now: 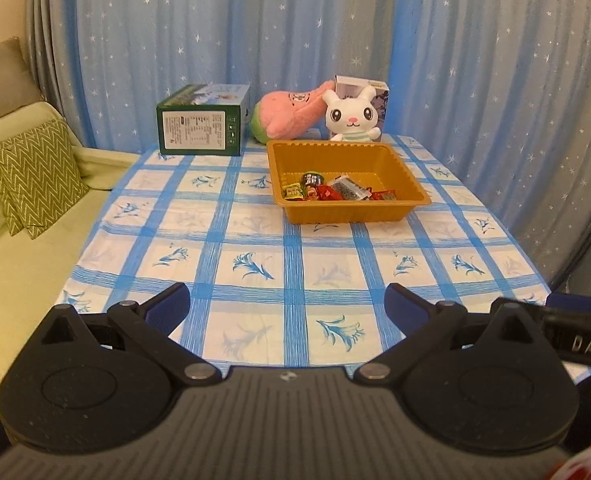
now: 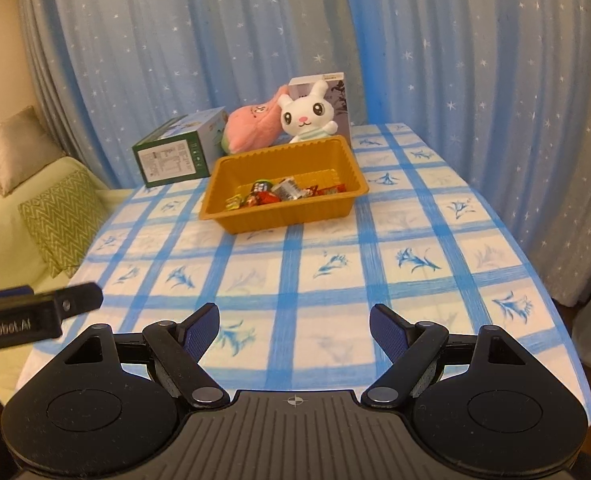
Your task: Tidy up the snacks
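Observation:
An orange plastic tray [image 1: 405, 172] [image 2: 231, 172] stands on the far half of the blue-checked tablecloth. Several wrapped snacks [image 1: 335, 190] [image 2: 283, 192] lie along its near wall. My left gripper [image 1: 287, 304] is open and empty, held over the table's near edge, well short of the tray. My right gripper [image 2: 294, 328] is open and empty too, also near the front edge. Each gripper shows at the side of the other's view.
Behind the tray stand a green box [image 1: 199, 128] [image 2: 175, 154], a pink plush [image 1: 291, 114] [image 2: 251, 126], a white rabbit plush [image 1: 353, 118] [image 2: 305, 116] and a white carton [image 1: 377, 90]. A green sofa with cushions [image 1: 31, 176] lies left. Blue curtains hang behind.

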